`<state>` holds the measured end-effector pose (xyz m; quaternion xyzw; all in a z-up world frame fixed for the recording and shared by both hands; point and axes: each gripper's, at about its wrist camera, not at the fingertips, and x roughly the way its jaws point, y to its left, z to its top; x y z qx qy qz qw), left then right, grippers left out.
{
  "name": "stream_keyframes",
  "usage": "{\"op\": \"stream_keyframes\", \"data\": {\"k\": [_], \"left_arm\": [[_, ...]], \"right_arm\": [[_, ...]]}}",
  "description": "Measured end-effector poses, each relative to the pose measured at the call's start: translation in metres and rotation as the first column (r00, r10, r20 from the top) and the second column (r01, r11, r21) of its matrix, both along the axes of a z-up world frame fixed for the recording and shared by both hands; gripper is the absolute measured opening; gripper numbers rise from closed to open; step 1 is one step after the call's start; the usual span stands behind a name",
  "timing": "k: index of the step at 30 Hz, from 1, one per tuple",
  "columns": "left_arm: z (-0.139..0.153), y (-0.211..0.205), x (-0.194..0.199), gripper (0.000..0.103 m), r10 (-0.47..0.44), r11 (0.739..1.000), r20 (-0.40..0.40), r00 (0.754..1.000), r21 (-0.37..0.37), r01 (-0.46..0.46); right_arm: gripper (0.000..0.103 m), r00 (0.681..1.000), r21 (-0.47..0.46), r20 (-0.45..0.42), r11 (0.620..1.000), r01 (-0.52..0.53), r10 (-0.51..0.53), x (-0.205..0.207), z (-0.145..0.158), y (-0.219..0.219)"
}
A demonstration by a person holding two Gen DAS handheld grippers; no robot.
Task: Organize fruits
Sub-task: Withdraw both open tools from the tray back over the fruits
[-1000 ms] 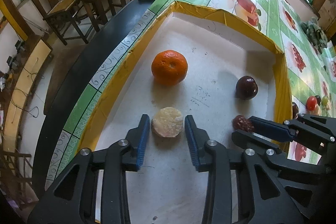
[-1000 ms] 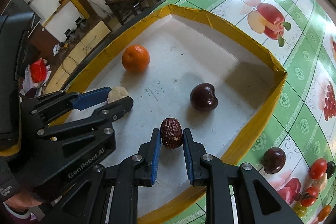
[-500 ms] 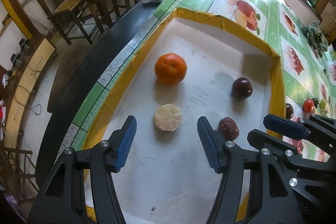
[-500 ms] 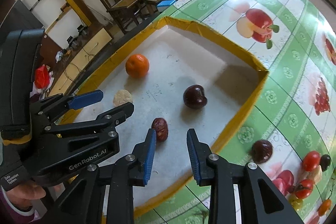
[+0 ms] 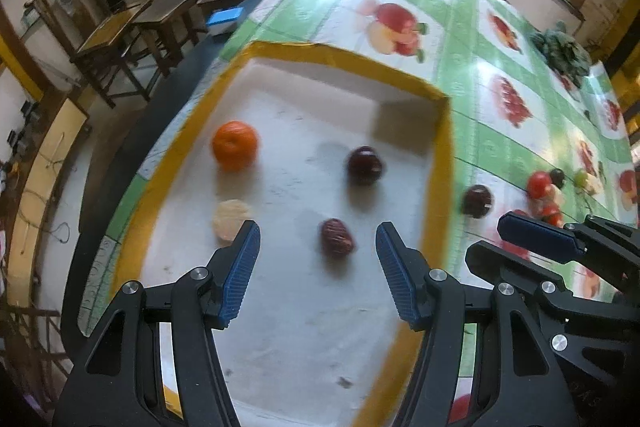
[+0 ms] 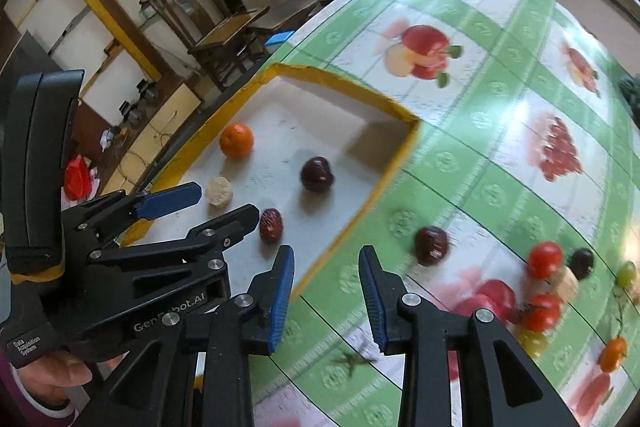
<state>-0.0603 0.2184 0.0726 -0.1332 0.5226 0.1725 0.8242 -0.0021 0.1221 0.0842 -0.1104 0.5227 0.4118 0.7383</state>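
Note:
A white tray with a yellow rim holds an orange, a dark plum, a wrinkled red date and a pale round piece. My left gripper hangs open above the tray floor, with the date lying free below the gap. My right gripper is over the tray's right rim; its jaws are opening and nothing is between them. The date and the pale piece lie loose beside the left gripper.
On the fruit-print tablecloth right of the tray lie a dark plum, red tomatoes, a small dark fruit and several other small fruits. Wooden chairs stand past the table's left edge. A hand holds the left gripper.
Both grippers opened, letting go of the pale piece and the date, which stay in the tray. Both then rose and swung right toward the tray's right rim.

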Motion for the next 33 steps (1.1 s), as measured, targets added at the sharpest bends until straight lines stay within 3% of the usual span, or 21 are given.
{"op": "stream_keyframes", "data": {"k": [12,23,33], "left_arm": [[0.004,-0.069,0.023,0.061,-0.145,0.989,0.0,0.989,-0.022,0.145],[-0.007,-0.137,0.046,0.061,-0.295,0.954,-0.016,0.955,-0.057,0.294],[-0.023,-0.182,0.065,0.061,-0.371,0.923,-0.024,0.928,-0.119,0.366]], "right_arm": [[0.034,0.989,-0.033,0.0,0.988,0.151,-0.151,0.013,-0.001,-0.089],[0.034,0.954,-0.087,-0.001,0.95,0.3,-0.301,0.017,-0.012,-0.186],[0.034,0.914,-0.102,-0.004,0.909,0.404,-0.407,0.021,-0.015,-0.256]]}}
